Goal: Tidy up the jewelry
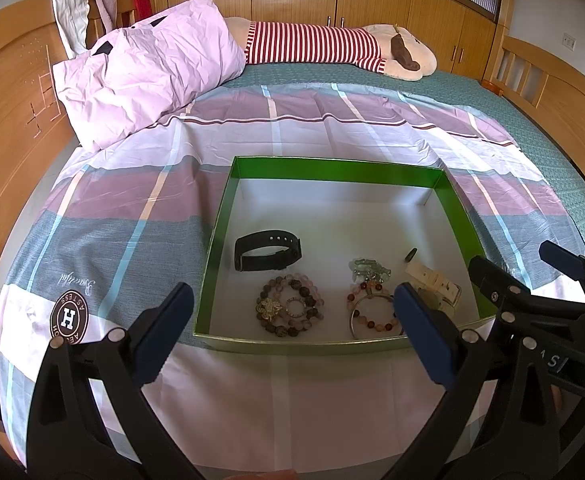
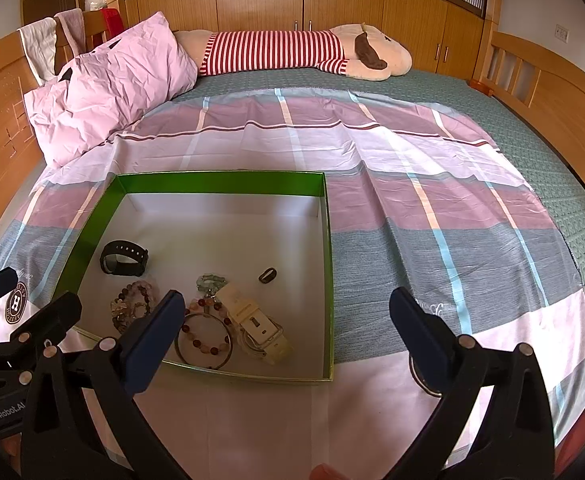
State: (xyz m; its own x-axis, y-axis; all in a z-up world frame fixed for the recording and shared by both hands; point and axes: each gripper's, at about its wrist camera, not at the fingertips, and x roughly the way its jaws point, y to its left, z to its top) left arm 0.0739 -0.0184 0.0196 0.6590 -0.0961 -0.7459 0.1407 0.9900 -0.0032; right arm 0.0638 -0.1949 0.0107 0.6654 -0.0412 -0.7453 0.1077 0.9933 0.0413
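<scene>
A green-walled box (image 1: 334, 169) (image 2: 220, 182) with a white floor lies on the bed. Inside are a black watch (image 1: 267, 249) (image 2: 123, 263), dark bead bracelets (image 1: 290, 310) (image 2: 134, 304), a reddish bead bracelet with a metal bangle (image 1: 370, 312) (image 2: 204, 338), a pale green trinket (image 1: 368, 269) (image 2: 211, 281), a cream watch (image 1: 436, 284) (image 2: 258, 326) and a small dark ring (image 1: 411, 255) (image 2: 268, 275). My left gripper (image 1: 292, 336) is open and empty at the box's near wall. My right gripper (image 2: 288, 332) (image 1: 532, 268) is open over the box's near right corner. A metal ring (image 2: 424, 376) lies on the sheet behind its right finger.
The box sits on a plaid sheet (image 1: 292, 128) over a green bedspread (image 2: 552, 152). A pink pillow (image 1: 144, 68) and a striped plush toy (image 1: 332, 46) lie at the far side. Wooden bed frames and cabinets surround the bed.
</scene>
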